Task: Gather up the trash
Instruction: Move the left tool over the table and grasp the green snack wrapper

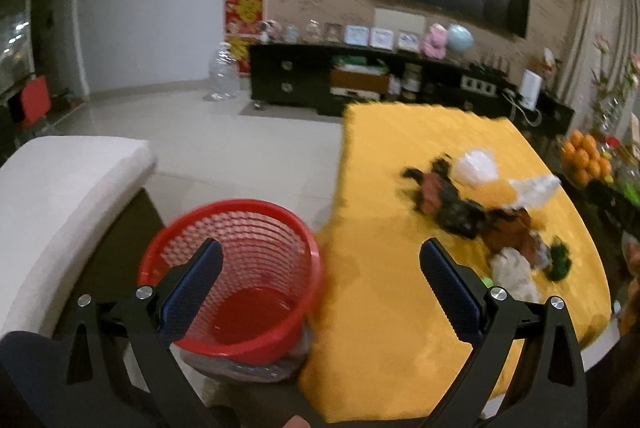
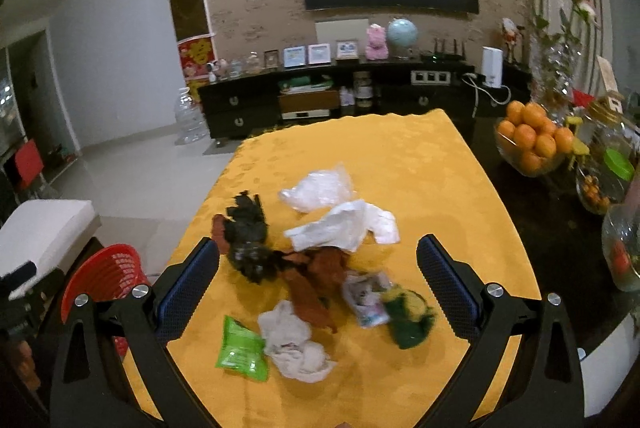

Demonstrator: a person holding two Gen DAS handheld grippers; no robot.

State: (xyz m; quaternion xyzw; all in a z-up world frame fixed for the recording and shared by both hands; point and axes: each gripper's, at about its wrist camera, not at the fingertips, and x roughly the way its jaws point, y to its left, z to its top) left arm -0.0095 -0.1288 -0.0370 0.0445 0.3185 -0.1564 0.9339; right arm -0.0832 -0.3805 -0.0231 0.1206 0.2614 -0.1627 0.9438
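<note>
A heap of trash (image 2: 316,264) lies on the yellow tablecloth (image 2: 400,155): white plastic bags (image 2: 344,224), dark crumpled wrappers (image 2: 248,240), brown scraps (image 2: 316,288), a beige tissue (image 2: 296,344), a green packet (image 2: 240,348) and a green-yellow wrapper (image 2: 408,316). My right gripper (image 2: 318,272) hangs open above this heap, holding nothing. In the left wrist view the same heap (image 1: 480,211) sits to the right. A red mesh basket (image 1: 236,280) stands beside the table's left edge. My left gripper (image 1: 320,276) is open over the basket rim and table edge, empty.
A white cushioned seat (image 1: 60,195) is left of the basket. On the dark table part to the right stand a bowl of oranges (image 2: 532,139) and glass jars (image 2: 616,167). A black TV cabinet (image 2: 320,95) lines the far wall across open floor (image 1: 200,131).
</note>
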